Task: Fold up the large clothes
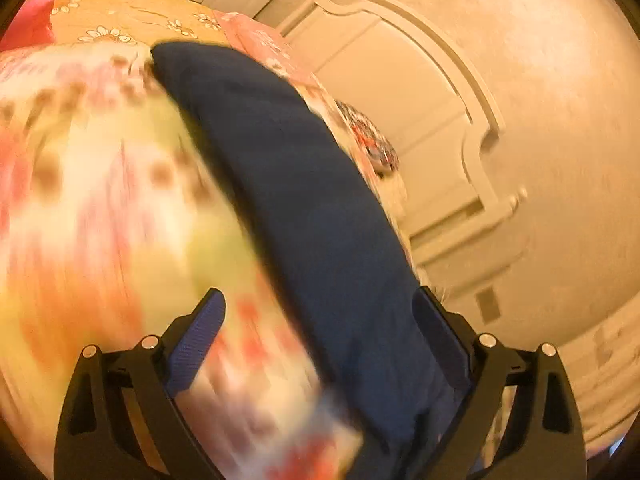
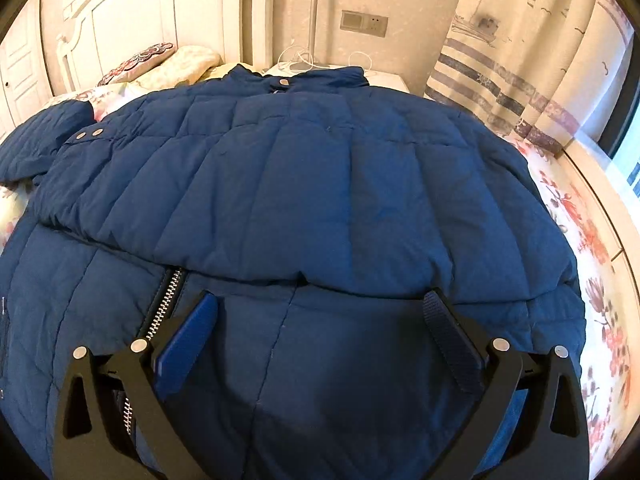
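A large navy quilted jacket [image 2: 304,184] is seen spread over a floral bedsheet [image 2: 592,240], filling the space ahead of and beneath the right gripper [image 2: 320,344]. Its jaws stand wide apart with nothing pressed between the pads; the jacket's lower panel lies under them, and a doubled-over edge runs across just beyond the fingertips. The open zipper [image 2: 164,304] is found just left of the left pad, and the collar [image 2: 296,76] lies at the far end, ahead of the gripper.

In the left wrist view (badly blurred) the left gripper [image 1: 320,328] is also spread apart. A long band of the same navy fabric [image 1: 304,208] runs forward from beside its right pad; whether that pad touches the cloth cannot be told, and no clamping is shown. The bedsheet lies to the left of the band, a pale headboard [image 1: 440,128] to the right.

The jacket is judged soft, puffy and light for its bulk, with a smooth shell that may slide over itself. It is best taken at a firm edge: the hem, the zipper placket or the seamed fold just ahead, where several layers can be pinched together. A grip on padding alone would likely slip.
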The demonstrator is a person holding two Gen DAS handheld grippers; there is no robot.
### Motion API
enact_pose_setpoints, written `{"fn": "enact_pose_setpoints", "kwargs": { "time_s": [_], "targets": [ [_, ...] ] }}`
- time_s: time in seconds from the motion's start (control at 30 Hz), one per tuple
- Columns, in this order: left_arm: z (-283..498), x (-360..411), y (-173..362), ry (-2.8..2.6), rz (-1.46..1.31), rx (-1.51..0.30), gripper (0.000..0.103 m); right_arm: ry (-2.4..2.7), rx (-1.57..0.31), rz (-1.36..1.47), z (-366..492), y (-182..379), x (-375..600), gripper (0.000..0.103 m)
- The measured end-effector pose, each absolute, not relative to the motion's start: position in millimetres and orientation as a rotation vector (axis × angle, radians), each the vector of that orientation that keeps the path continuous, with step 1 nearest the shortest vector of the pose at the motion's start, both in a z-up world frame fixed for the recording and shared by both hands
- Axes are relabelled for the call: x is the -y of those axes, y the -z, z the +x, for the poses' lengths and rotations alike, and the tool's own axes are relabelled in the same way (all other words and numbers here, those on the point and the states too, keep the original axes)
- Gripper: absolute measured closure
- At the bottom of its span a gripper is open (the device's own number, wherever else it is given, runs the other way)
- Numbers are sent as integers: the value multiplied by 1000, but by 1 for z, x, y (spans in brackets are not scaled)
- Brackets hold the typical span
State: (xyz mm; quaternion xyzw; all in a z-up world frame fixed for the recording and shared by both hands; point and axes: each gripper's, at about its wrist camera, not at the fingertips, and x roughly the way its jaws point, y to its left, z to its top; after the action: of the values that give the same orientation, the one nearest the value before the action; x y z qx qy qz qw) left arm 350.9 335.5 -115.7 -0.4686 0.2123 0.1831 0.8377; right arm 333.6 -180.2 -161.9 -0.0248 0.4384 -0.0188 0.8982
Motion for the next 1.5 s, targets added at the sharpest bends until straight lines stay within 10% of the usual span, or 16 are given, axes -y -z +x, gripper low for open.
{"fn": "enact_pose_setpoints", "kwargs": {
  "time_s": [0.13, 0.2, 0.23, 0.53, 0.73, 0.9, 0.97, 1.03, 1.5],
  "targets": [
    [372, -392, 119, -353, -1077, -439, 17, 45, -906, -62, 330, 163, 176, 5],
    [379, -410, 126, -353, -1125, -451, 58, 44, -907, -58, 331, 163, 177, 5],
    [383, -417, 133, -337, -1157, -486, 97, 46, -907, -56, 331, 163, 176, 5],
    [374, -179, 26, -128, -260, -374, 101, 44, -906, -45, 331, 163, 176, 5],
    [397, 27, 77, 255, 157, -641, 97, 37, -898, -13, 329, 162, 179, 5],
    [410, 74, 129, 236, 286, -780, 73, 33, -893, 13, 328, 161, 183, 5],
    [403, 73, 123, 331, 247, -770, 29, 29, -896, 19, 329, 161, 184, 5],
    [391, 74, 122, 377, 281, -763, 13, 29, -895, 23, 328, 161, 184, 5],
    [292, -106, 52, 194, -430, -397, 7, 33, -897, 22, 329, 161, 184, 5]
  ]
}}
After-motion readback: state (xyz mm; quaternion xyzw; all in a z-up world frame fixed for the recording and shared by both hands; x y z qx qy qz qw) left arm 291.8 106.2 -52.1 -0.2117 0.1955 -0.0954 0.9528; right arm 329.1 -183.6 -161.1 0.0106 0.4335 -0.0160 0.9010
